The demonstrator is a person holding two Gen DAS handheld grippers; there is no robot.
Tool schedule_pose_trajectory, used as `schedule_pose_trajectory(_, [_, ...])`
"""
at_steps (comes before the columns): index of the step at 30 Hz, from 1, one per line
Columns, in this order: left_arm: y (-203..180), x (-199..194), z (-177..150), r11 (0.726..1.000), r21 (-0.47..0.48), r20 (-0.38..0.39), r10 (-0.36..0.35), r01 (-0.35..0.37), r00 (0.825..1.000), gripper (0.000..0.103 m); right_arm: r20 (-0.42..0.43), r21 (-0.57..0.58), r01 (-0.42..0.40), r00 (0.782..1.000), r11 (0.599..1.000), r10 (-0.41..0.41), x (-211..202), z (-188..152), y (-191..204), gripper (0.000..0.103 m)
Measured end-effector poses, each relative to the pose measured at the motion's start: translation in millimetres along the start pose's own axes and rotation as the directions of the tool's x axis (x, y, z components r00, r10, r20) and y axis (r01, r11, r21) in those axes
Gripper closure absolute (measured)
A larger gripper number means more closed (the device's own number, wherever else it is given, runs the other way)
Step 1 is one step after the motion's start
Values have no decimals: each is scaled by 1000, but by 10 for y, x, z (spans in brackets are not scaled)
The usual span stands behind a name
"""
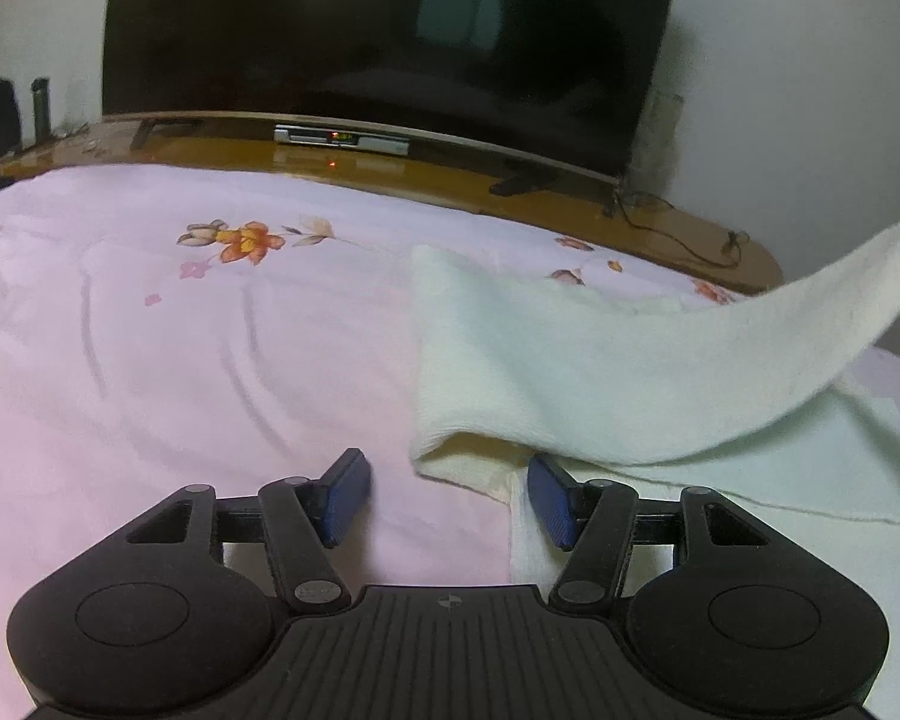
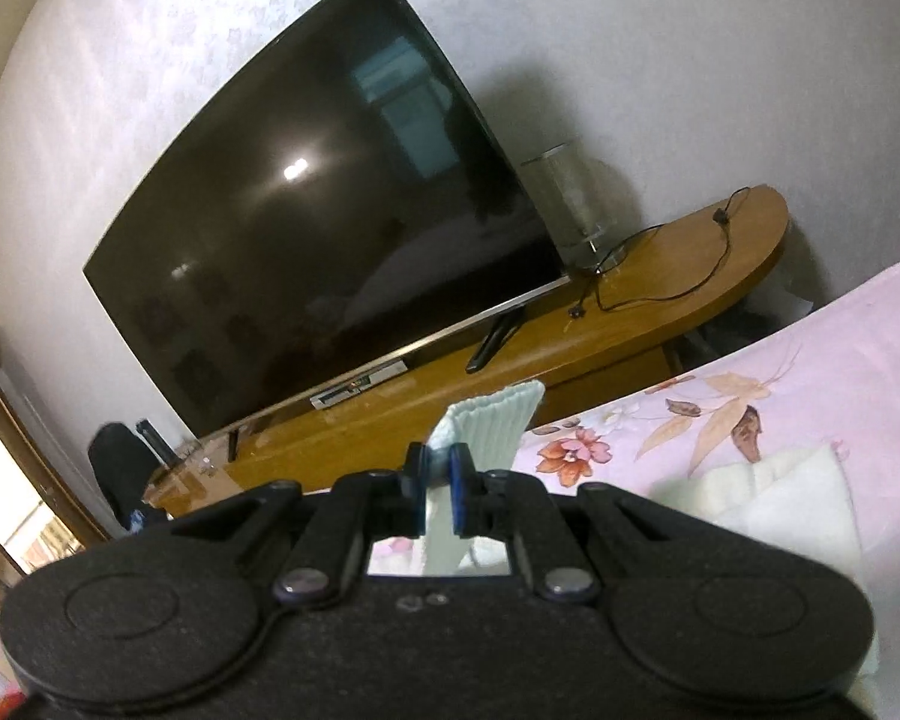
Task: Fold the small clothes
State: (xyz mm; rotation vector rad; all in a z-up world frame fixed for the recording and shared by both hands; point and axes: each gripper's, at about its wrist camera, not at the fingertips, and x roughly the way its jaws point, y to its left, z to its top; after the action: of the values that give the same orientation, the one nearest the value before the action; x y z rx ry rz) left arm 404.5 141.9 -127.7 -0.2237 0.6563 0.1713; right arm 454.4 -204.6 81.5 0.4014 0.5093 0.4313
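Left gripper (image 1: 447, 495): jaws wide apart, empty, low over the pink bedspread (image 1: 150, 360) just beside the pale garment (image 1: 570, 372). Right gripper (image 2: 437, 492): clamped on that garment's ribbed edge (lifted off the bedspread).

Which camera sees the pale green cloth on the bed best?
The left wrist view. There the pale green cloth spreads across the pink floral bedspread, one end lifting off to the right, in front of the open left gripper. The right wrist view shows only a ribbed end pinched in the right gripper and a blurry patch.
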Motion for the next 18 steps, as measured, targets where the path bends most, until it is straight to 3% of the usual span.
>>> schedule_pose_trajectory(3, [-53, 8, 16, 999, 29, -12, -14, 14, 1000, 45, 9, -37, -1, 1000, 999, 1, -30, 57, 41, 95])
schedule_pose_trajectory(4, [-50, 5, 17, 999, 29, -13, -16, 16, 1000, 55, 24, -52, 2, 1000, 999, -1, -55, 86, 65, 95])
schedule_pose_trajectory(7, [-15, -16, 2, 999, 2, -6, -32, 32, 999, 61, 56, -60, -8, 998, 998, 12, -145, 182, 82, 95])
schedule_pose_trajectory(16, [-82, -22, -41, 999, 33, 10, -27, 27, 1000, 62, 97, -66, 41, 995, 997, -35, -350, 306, -147, 95])
schedule_pose_trajectory(18, [-68, -29, -46, 999, 20, 13, -37, 37, 999, 70, 108, -46, 57, 993, 997, -51, -405, 303, -241, 95])
